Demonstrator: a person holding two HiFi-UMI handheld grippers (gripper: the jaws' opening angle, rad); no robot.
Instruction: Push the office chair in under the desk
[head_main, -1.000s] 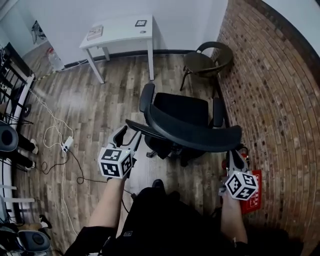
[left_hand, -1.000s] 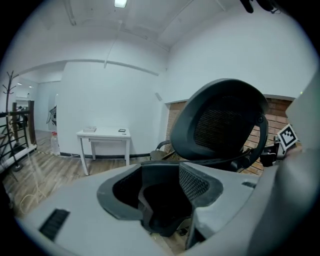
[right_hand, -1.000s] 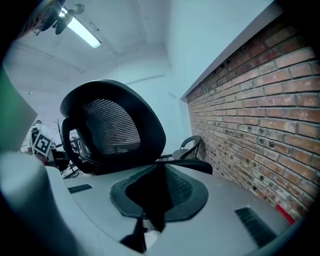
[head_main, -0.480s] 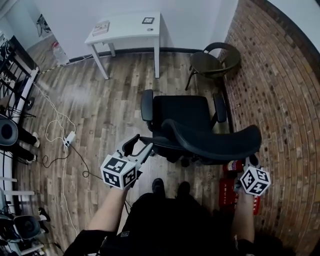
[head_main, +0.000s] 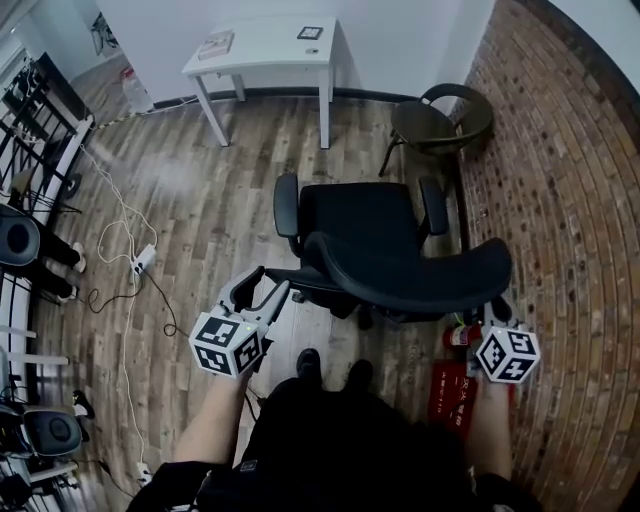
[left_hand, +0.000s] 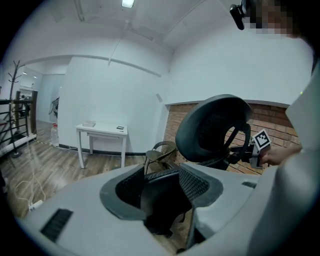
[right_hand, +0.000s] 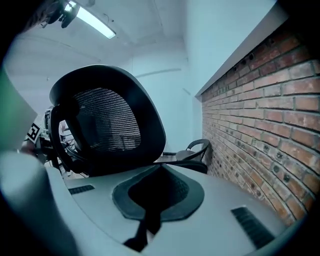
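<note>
The black office chair (head_main: 365, 222) stands mid-floor, its seat turned toward the white desk (head_main: 265, 45) by the far wall. Its curved backrest (head_main: 420, 275) faces me. My left gripper (head_main: 262, 290) holds the thin left end of the backrest; in the left gripper view a black part fills the gap between the jaws (left_hand: 165, 192). My right gripper (head_main: 497, 312) is at the backrest's right end, partly hidden behind it. In the right gripper view its jaws (right_hand: 155, 195) are shut and hold nothing, with the mesh backrest (right_hand: 107, 120) just to their left. I cannot tell if it touches.
A dark round-backed chair (head_main: 435, 120) stands by the brick wall (head_main: 560, 200), right of the desk. A red object (head_main: 450, 385) lies on the floor near my right side. Cables and a power strip (head_main: 140, 262) trail at the left, beside a metal rack (head_main: 30, 130).
The chair has swung round, so its seat now points more squarely at the desk. Both grippers moved with the backrest, the right one out toward the brick wall.
</note>
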